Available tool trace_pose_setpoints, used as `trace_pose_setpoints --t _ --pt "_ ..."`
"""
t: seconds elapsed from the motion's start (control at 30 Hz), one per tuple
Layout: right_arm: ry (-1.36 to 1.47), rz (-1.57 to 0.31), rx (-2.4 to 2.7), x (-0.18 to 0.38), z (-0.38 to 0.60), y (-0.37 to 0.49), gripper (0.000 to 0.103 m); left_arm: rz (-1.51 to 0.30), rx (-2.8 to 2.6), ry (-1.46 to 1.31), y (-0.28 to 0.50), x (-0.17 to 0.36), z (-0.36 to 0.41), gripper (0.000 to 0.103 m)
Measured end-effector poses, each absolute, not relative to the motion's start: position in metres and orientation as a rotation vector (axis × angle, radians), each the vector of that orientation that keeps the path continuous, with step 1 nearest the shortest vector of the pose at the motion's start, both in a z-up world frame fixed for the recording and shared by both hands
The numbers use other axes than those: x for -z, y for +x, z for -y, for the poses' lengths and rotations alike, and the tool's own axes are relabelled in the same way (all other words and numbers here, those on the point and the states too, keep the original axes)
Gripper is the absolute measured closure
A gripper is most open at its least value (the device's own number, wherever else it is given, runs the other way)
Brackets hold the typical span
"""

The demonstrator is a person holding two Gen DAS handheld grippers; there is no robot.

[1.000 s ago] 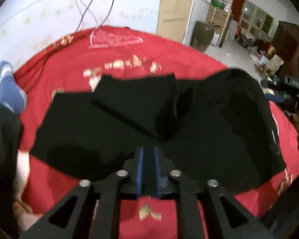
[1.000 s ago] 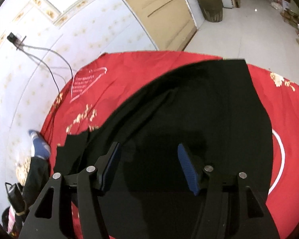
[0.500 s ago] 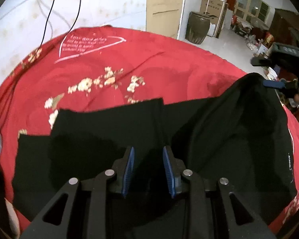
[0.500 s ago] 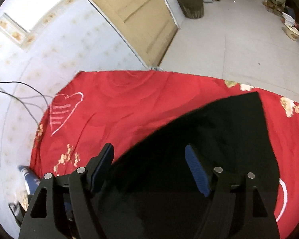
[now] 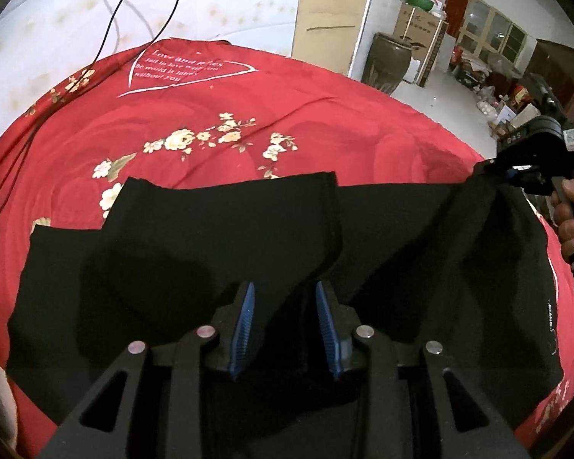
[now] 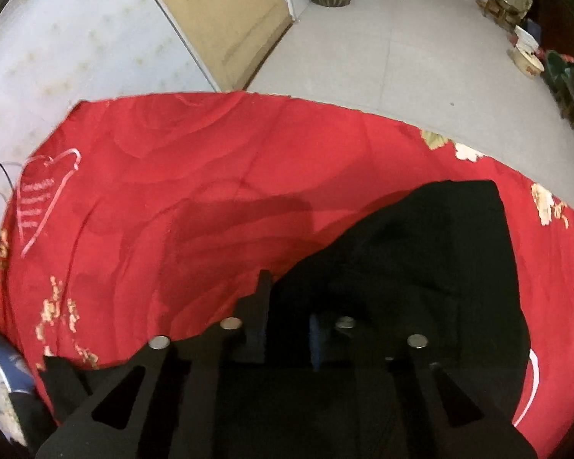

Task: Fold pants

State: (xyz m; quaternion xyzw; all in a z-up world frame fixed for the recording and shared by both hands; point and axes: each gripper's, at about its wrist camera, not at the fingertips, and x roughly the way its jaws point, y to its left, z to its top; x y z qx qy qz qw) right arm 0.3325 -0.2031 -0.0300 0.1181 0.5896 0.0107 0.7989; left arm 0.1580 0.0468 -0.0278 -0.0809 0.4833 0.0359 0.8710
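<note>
Black pants (image 5: 218,244) lie spread on the red bedspread (image 5: 218,114), one leg end folded over the other. My left gripper (image 5: 285,321) is open just above the fabric near the crotch, with cloth between its blue pads but not clamped. My right gripper (image 6: 287,329) is shut on the edge of the pants (image 6: 421,260) and holds it raised. In the left wrist view it shows at the right (image 5: 516,176), with the cloth hanging from it in a taut ridge.
The red bedspread (image 6: 210,199) has white flowers (image 5: 180,141) and a heart print (image 5: 187,69). A white wall with black cables (image 5: 145,4) stands behind. A brown jar (image 5: 386,61), boxes and the floor (image 6: 401,46) lie beyond the bed.
My left gripper was shut on the pants, then opened and let the fabric go. My right gripper was open, then closed on the pants' edge and lifted it.
</note>
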Motion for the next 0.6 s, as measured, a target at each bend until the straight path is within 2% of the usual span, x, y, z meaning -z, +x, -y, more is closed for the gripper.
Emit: trace_pose_setpoints --t 0.13,0.27,0.43,0.5,0.53,0.6 --pt "0.297 -1.196 -0.046 0.013 0.222 0.308 0.097 -0.989 -0.042 -0.167 0.155 0.021 -0.044 0.067" --pt "0.359 -1.154 -0.059 0.002 0.239 0.278 0.098 -0.984 -0.011 -0.155 0.153 0.016 -0.038 0.064" --pt "0.448 -1.164 -0.061 0.008 0.258 0.249 0.098 -1.045 -0.040 0.003 0.165 0.026 -0.017 0.066" --pt "0.458 -1.166 -0.061 0.011 0.262 0.243 0.098 -1.075 -0.050 0.098 0.170 0.032 -0.005 0.090" --pt "0.458 -1.165 -0.062 0.012 0.262 0.243 0.098 -1.091 -0.049 0.127 0.172 0.034 0.000 0.098" --pt "0.454 -1.164 -0.064 0.012 0.261 0.243 0.098 -1.075 -0.044 0.174 0.173 0.032 0.008 0.099"
